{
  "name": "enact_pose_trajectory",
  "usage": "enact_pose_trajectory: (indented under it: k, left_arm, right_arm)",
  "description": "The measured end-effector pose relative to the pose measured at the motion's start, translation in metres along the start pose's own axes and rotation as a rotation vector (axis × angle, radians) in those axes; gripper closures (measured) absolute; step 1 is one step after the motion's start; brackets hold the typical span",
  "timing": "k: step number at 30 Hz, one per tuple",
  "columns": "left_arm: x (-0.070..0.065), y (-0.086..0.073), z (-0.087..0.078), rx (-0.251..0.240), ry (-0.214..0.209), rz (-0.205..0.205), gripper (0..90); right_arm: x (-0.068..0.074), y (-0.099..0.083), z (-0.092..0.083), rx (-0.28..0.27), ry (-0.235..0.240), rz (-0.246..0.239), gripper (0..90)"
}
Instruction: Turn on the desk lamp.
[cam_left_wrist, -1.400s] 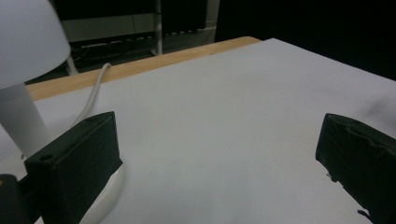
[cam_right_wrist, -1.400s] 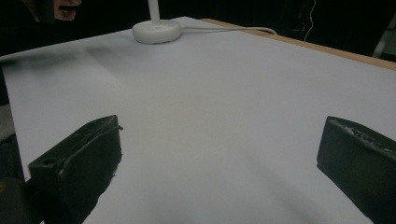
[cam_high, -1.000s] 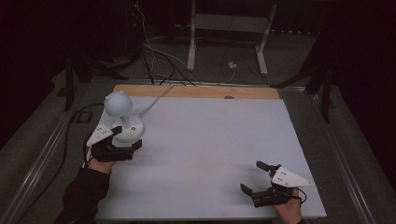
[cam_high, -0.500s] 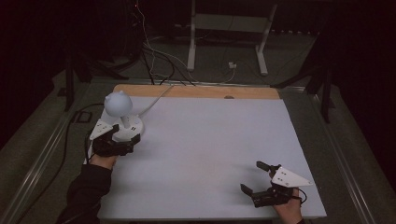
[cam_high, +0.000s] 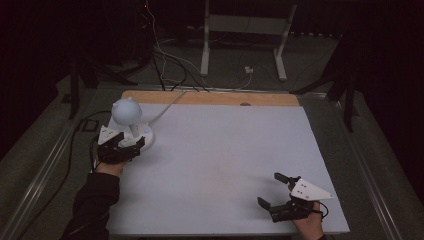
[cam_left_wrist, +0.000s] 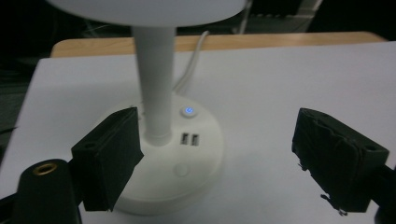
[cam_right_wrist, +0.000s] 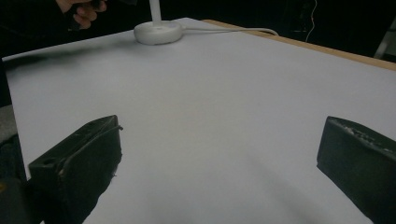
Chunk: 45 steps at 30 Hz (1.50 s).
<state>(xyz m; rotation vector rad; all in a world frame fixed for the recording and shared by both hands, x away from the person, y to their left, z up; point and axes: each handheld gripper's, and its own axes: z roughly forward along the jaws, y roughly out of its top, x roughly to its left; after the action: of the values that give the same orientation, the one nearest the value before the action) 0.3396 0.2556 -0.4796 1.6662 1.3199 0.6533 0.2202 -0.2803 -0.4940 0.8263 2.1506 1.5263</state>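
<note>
In the high view we see a white table (cam_high: 220, 165) with a wooden strip along its far edge. A white desk lamp (cam_high: 131, 125) stands in the left part of the frame, near the table's left edge; it has a round head, a straight stem and a disc base, and its white cable (cam_high: 165, 107) runs up toward the wooden edge.

The left gripper (cam_high: 125, 145) sits just below the lamp in the frame, held by the person's left hand (cam_high: 110, 162). In the left gripper view we find its jaws spread wide. The left-hand jaw stands over the lamp base (cam_left_wrist: 187, 163), close beside the stem (cam_left_wrist: 156, 84); we cannot tell whether it touches. The right-hand jaw stands over bare table, apart from the base. On the base we note a lit blue power button (cam_left_wrist: 188, 111), two USB ports (cam_left_wrist: 190, 139) and a round button (cam_left_wrist: 180, 169).

The right gripper (cam_high: 272, 192) lies at the lower right of the high view, well apart from the lamp. In the right gripper view its jaws are spread wide over bare table, holding nothing, with the lamp base at the upper left of that frame.
</note>
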Motion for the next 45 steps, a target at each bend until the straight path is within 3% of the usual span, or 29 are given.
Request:
enact_pose_trajectory:
  k: [5, 13, 30, 45]
  left_arm:
    - [0.003, -0.002, 0.003, 0.011, 0.019, -0.002, 30.4]
    - [0.002, -0.004, 0.011, 0.033, 0.044, 0.030, 54.7]
    - [0.007, -0.010, 0.021, 0.078, 0.045, 0.051, 88.4]
    - [0.015, -0.015, 0.031, 0.113, 0.025, 0.036, 90.0]
  right_arm:
    - [0.000, 0.000, 0.000, 0.000, 0.001, -0.001, 0.0]
    - [0.000, 0.000, 0.000, 0.001, 0.001, -0.001, 0.0]
    - [0.000, 0.000, 0.001, 0.003, 0.004, 0.001, 0.0]
    - [0.000, -0.001, 0.001, 0.003, 0.007, 0.003, 0.0]
